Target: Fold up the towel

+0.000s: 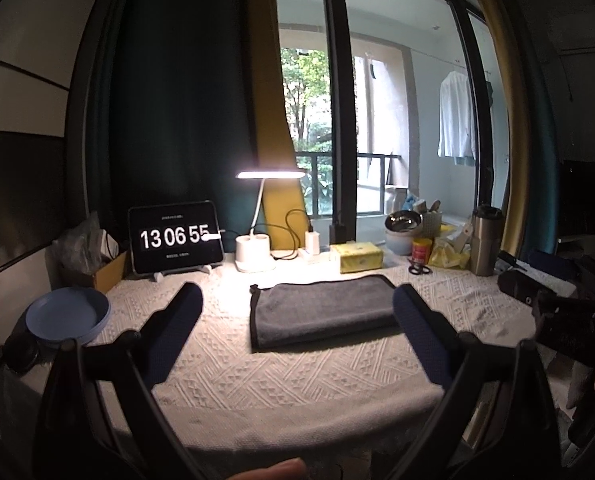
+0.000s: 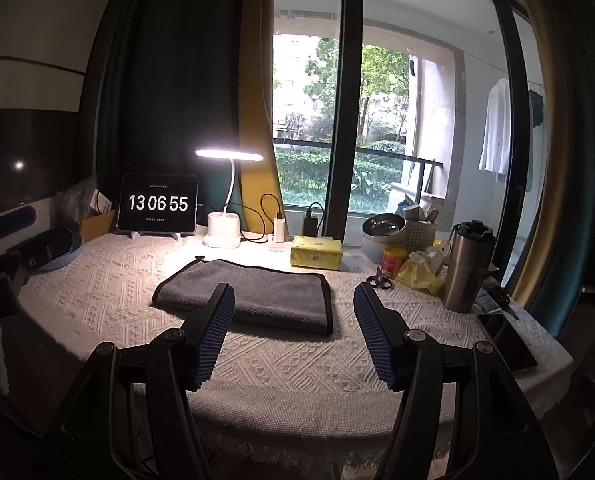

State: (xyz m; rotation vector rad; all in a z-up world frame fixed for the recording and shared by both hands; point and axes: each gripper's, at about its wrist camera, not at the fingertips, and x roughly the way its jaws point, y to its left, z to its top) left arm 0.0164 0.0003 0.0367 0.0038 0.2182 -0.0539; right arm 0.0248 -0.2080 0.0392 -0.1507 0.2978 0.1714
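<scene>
A grey towel (image 1: 325, 310) with a dark border lies folded flat in the middle of the table; it also shows in the right wrist view (image 2: 253, 296). My left gripper (image 1: 297, 294) is open and empty, held back above the table's near side, its blue pads either side of the towel. My right gripper (image 2: 293, 292) is open and empty, also short of the towel, over its near right part. The right gripper's body shows at the right edge of the left wrist view (image 1: 561, 312).
A white patterned cloth (image 2: 297, 364) covers the table. At the back stand a clock tablet (image 2: 158, 204), a lit desk lamp (image 2: 225, 200) and a yellow tissue box (image 2: 316, 252). A blue plate (image 1: 68, 316) sits left. A steel tumbler (image 2: 467, 266), scissors (image 2: 379, 281) and a phone (image 2: 507, 340) sit right.
</scene>
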